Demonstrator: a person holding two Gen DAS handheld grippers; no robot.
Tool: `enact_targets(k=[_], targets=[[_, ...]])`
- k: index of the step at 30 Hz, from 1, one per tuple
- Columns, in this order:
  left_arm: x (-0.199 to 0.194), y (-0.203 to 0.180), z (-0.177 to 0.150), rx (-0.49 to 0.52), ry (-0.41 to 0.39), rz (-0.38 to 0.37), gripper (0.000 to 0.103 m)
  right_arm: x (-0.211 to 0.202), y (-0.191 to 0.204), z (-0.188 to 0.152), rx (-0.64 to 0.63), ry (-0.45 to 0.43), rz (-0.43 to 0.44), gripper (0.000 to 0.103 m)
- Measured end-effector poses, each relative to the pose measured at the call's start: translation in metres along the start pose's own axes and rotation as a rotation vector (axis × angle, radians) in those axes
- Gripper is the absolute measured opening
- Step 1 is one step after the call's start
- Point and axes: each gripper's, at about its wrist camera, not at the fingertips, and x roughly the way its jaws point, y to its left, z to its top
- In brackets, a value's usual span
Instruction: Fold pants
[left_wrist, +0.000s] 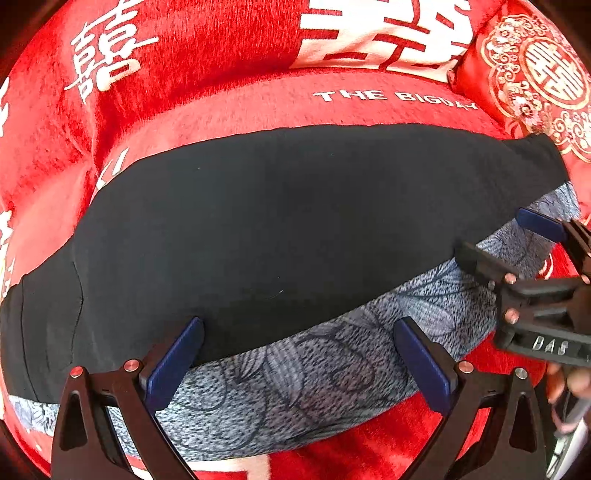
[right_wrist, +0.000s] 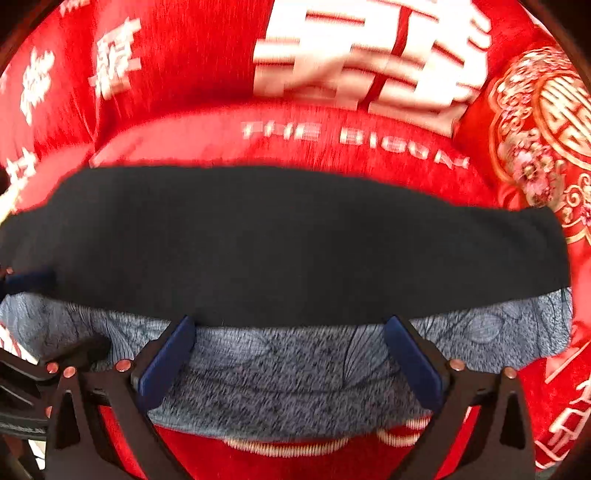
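The pants (left_wrist: 280, 221) lie flat across a red blanket (left_wrist: 221, 107), a long dark band running from the blanket's left side to its right, with a blue-grey patterned strip (left_wrist: 295, 376) showing along the near edge, most likely the under layer or lining left uncovered by the top fold. At the left, the left gripper (left_wrist: 297, 343) hangs just over that near edge with jaws spread wide and nothing between them. To the right, the right gripper (right_wrist: 290, 341) is in the same posture, wide apart and empty, above the line where dark cloth meets patterned strip; the right wrist view is blurred, so finer detail there cannot be told. The step in hand looks like taking the near long edge for the next fold. To do it well, both grippers should come down on the same edge, pinch all the layers together, and lift evenly so the cloth does not skew. The far edge lies straight, with bare blanket beyond it up to the white lettering (left_wrist: 395, 96), so there is room to carry a fold away. At the right end an embroidered cushion (left_wrist: 535, 77) sits close to the pants' corner and leaves little room there.
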Motion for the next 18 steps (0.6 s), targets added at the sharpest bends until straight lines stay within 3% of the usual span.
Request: enact_targets(k=[5,10,14,18], targets=[[-0.016,0.04,-0.03,-0.052,-0.02,-0.013,0.103,-0.007,-0.002,-0.008,-0.002,0.0,-0.004,0.103],[-0.035,0.111,-0.074,-0.167,-0.024,0.087,0.103,-0.009,-0.001,-0.011,0.001,0.009,-0.026,0.103],[-0.059,0.184,-0.106,-0.375,-0.021,0.17,0.103,-0.006,0.0,-0.008,0.013,0.018,-0.046,0.103],[-0.07,0.231,-0.128,-0.527,-0.038,0.128,0.103,-0.007,0.003,-0.005,0.051,0.041,-0.081,0.103]])
